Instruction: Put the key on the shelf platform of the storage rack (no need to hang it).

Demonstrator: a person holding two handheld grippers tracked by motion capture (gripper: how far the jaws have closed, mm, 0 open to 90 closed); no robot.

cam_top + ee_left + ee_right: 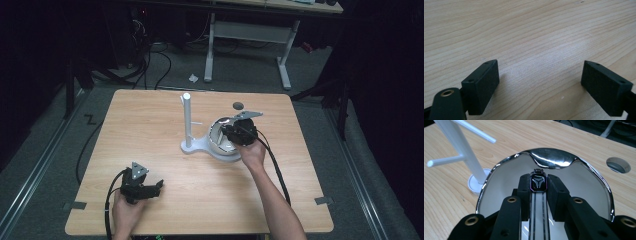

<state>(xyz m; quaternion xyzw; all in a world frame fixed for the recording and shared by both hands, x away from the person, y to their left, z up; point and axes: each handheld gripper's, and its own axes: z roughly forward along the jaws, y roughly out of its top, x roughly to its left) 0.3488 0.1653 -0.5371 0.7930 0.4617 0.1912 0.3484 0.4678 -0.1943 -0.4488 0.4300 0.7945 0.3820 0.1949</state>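
Observation:
My right gripper [234, 131] reaches into a white dish with a chrome rim [220, 152] just right of the table's middle. In the right gripper view its jaws [538, 178] are shut on a dark band with a small black face bearing a Y-shaped mark [538, 183]; the band runs back between the jaws over the dish's [554, 157] white inside. A white stand with thin side pegs [187, 120] rises just left of the dish, its post [461, 147] close by. My left gripper [158, 186] rests low over the front left of the table, open [540, 75], with bare wood between its pads.
The wooden table [150, 130] has a round hole [238, 105] behind the dish, seen also as the hole [618, 165] at the right. Beyond the far edge stand a white desk frame [250, 35] and floor cables. Cables trail from both grippers toward the front edge.

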